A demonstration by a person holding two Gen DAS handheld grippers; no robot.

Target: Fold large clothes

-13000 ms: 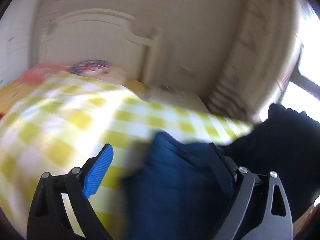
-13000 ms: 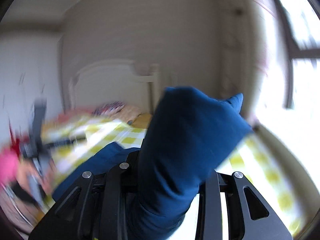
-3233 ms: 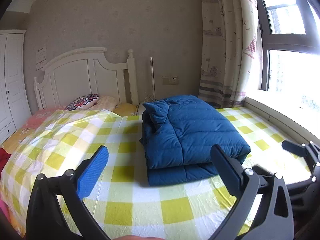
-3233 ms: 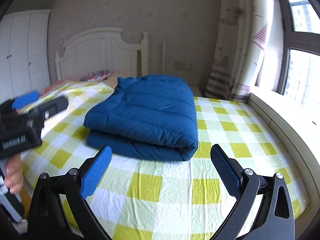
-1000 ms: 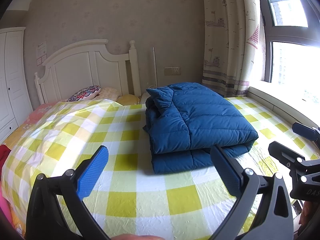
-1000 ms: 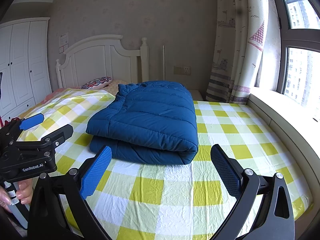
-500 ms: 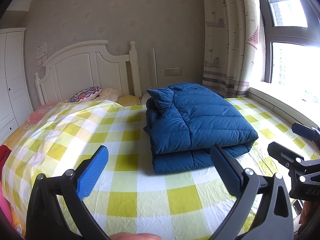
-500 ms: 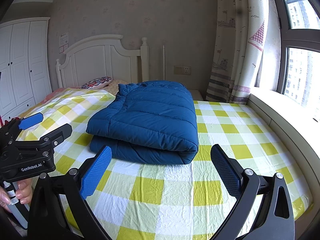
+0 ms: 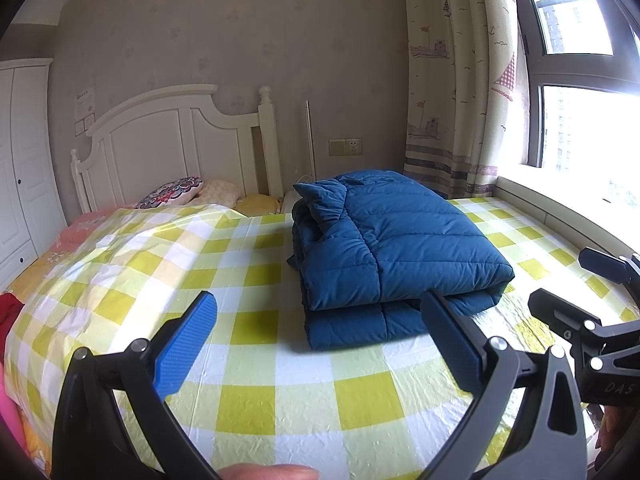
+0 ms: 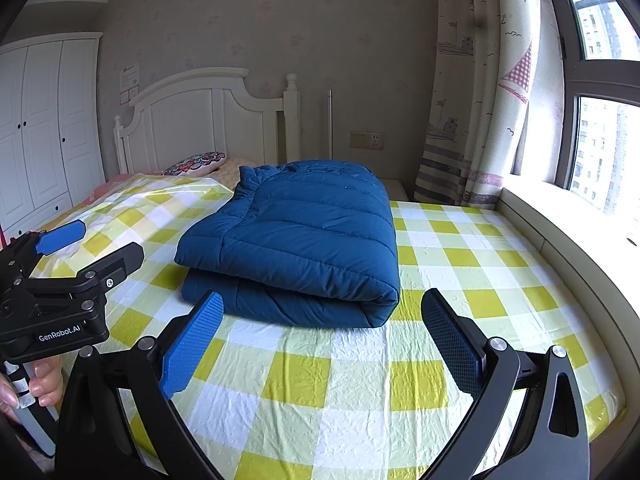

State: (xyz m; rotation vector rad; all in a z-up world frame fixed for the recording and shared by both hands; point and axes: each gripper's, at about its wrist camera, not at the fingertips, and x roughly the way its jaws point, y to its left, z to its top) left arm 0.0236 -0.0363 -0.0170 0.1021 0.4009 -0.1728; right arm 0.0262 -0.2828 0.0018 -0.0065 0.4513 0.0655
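A dark blue quilted down jacket [image 9: 392, 248] lies folded into a thick rectangle on the yellow-and-white checked bed sheet [image 9: 280, 400]. It also shows in the right wrist view [image 10: 296, 240]. My left gripper [image 9: 316, 344] is open and empty, held back from the jacket's near edge. My right gripper [image 10: 320, 340] is open and empty, held just short of the jacket's near fold. In the left wrist view the right gripper [image 9: 576, 288] shows at the right edge. In the right wrist view the left gripper [image 10: 90, 248] shows at the left edge.
A white headboard [image 9: 180, 148] and pillows [image 9: 172, 196] are at the far end of the bed. A white wardrobe [image 10: 44, 128] stands at the left. A curtain [image 10: 476, 100], a window and a ledge [image 10: 568, 232] run along the right. A red cloth [image 9: 8, 320] lies at the bed's left edge.
Thirteen seconds ago both grippers held the blue jacket; they have since let go and drawn back. Over the last second almost nothing has moved.
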